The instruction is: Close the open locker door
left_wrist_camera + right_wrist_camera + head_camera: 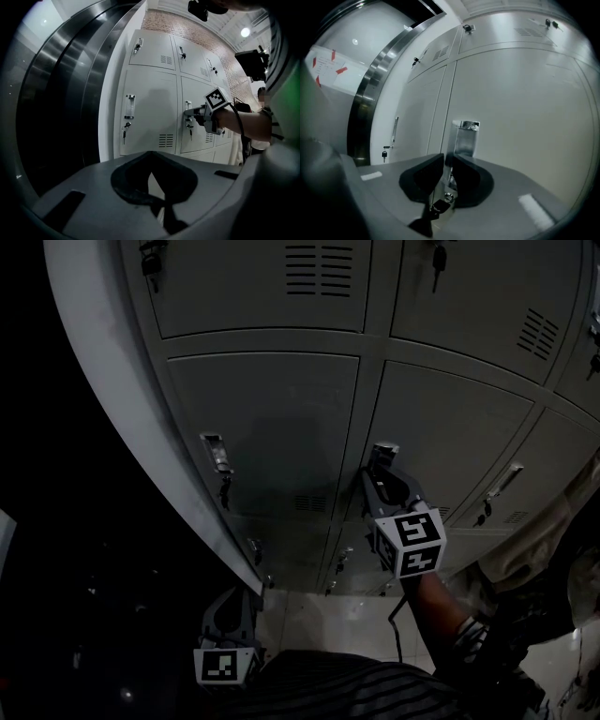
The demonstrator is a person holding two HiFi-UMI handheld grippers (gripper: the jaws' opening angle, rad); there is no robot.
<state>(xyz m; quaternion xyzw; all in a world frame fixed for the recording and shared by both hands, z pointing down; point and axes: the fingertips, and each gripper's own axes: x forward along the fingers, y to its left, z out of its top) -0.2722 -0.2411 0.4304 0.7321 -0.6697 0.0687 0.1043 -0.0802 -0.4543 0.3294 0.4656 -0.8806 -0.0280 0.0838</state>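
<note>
The grey locker door point(450, 427) in the middle row has a shiny metal pull handle point(384, 452) on its left edge. My right gripper point(382, 461) reaches up to that handle, its jaws nearly together with the thin handle plate point(465, 138) pinched between the dark pads point(423, 176). A lock and key point(439, 205) hang just below the grip. The door point(525, 103) looks close to flush with its neighbours. From the left gripper view the right gripper point(191, 111) sits at the handle. My left gripper point(234, 610) hangs low by the floor, shut point(150, 169) and empty.
The neighbouring locker on the left has its own handle point(216, 454) and key point(385, 153). A curved steel frame point(70, 84) borders the lockers on the left. A person's forearm point(441, 601) holds the right gripper. Pale floor tiles point(347, 620) lie below.
</note>
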